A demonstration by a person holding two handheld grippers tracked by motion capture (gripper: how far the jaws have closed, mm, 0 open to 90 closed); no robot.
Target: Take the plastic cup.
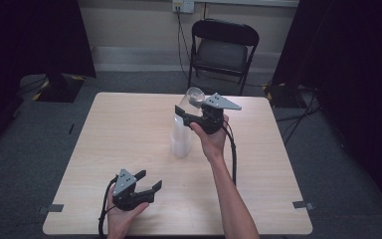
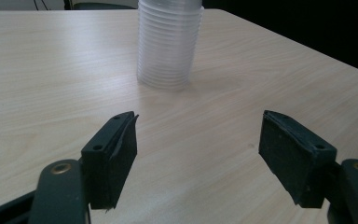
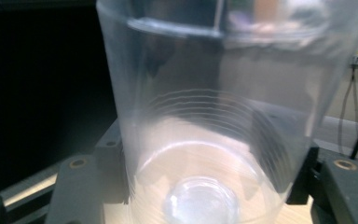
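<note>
At the table [image 1: 129,124], my right tool [image 1: 188,115] grips a clear cup [image 1: 195,96] by its sides, tilted, above the stack [image 1: 181,139] of cups that stands near the table's middle. The high view gives the whole layout: the cup at the top of the stack, my right hand [image 1: 213,139] just beside it, a folding chair [image 1: 222,50] beyond the far edge. The right tool's own view gives the close detail instead: both pads [image 3: 114,172] press on the cup's ribbed wall, and its round base shows through the plastic, blurred. My left tool [image 1: 148,185] rests low at the near edge, well apart from the stack, jaws spread wide with nothing between them. Its view looks across bare wood to the stack's ribbed lower part [image 2: 168,46], upright on the table.
</note>
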